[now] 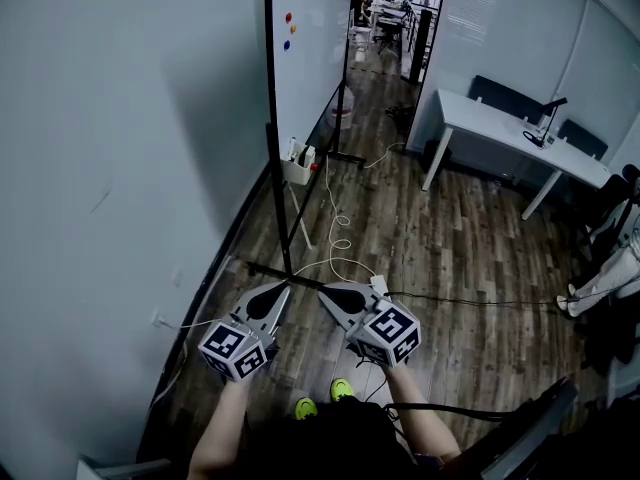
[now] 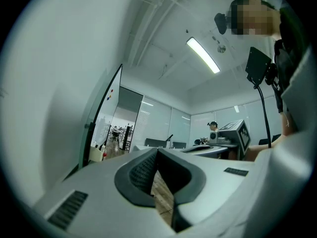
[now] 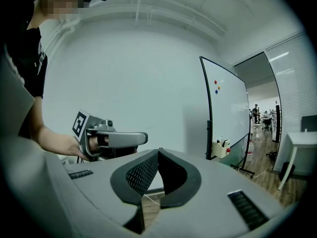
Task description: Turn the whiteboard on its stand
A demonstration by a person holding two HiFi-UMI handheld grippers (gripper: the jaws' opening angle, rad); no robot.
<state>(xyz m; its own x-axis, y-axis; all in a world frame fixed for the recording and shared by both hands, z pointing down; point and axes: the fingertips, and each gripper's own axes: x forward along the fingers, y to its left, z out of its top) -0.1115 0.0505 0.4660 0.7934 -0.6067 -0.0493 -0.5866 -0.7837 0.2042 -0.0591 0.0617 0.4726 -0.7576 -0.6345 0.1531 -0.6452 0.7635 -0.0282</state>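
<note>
The whiteboard (image 1: 305, 48) stands edge-on ahead of me in its black frame (image 1: 269, 118), close to the left wall, with a few coloured magnets near its top. Its floor bar (image 1: 262, 268) lies just beyond my grippers. My left gripper (image 1: 283, 286) and right gripper (image 1: 322, 288) hang side by side low in the head view, both shut and empty, short of the stand and touching nothing. The board also shows in the left gripper view (image 2: 106, 113) and in the right gripper view (image 3: 228, 108). The jaws of each gripper (image 2: 157, 150) (image 3: 158, 151) meet at the tips.
A white tray (image 1: 298, 171) with bottles hangs on the stand. A white cable (image 1: 340, 230) loops over the wood floor. A white desk (image 1: 520, 140) stands at the right, and a seated person (image 1: 612, 258) is at the far right edge. The grey wall (image 1: 120, 168) runs along the left.
</note>
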